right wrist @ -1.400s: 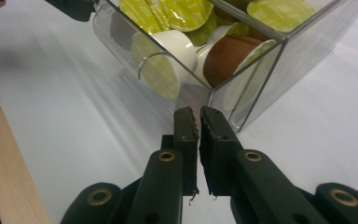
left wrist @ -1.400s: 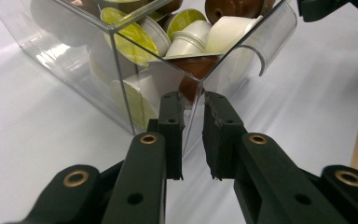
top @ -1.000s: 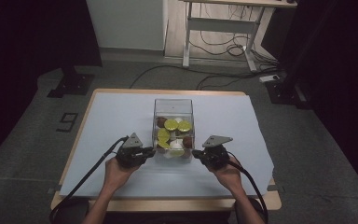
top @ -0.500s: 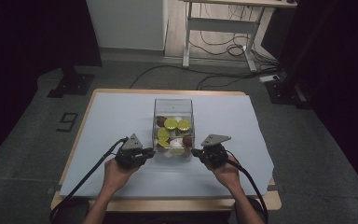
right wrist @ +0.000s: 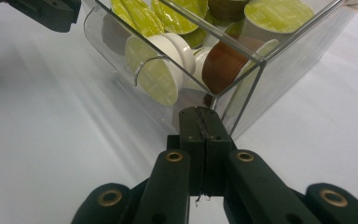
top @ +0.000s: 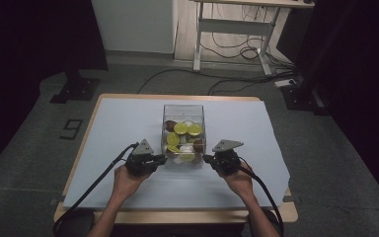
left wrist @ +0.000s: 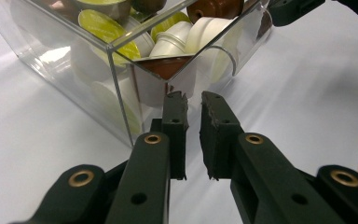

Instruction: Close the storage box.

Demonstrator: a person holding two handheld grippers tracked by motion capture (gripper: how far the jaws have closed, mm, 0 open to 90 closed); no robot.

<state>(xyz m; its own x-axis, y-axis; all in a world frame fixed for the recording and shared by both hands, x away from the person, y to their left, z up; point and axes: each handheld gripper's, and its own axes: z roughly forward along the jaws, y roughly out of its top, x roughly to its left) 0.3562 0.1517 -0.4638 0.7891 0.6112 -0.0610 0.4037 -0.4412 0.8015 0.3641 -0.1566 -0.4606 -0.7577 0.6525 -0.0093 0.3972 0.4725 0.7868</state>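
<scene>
Clear plastic box (top: 183, 133) of coffee capsules (top: 181, 129) sits mid-counter (top: 256, 128) on the white sheet. The left claw (top: 162, 160) waits at its seven o'clock corner, jaws narrowed with a slim gap, gripping nothing. The right claw (top: 207, 159) holds at five o'clock, jaws pressed together, empty, tip just beside the box's corner.

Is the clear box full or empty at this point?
Roughly full: the clear box holds a pile of coffee capsules, yellow-green, brown and white, reaching near its open rim.
</scene>
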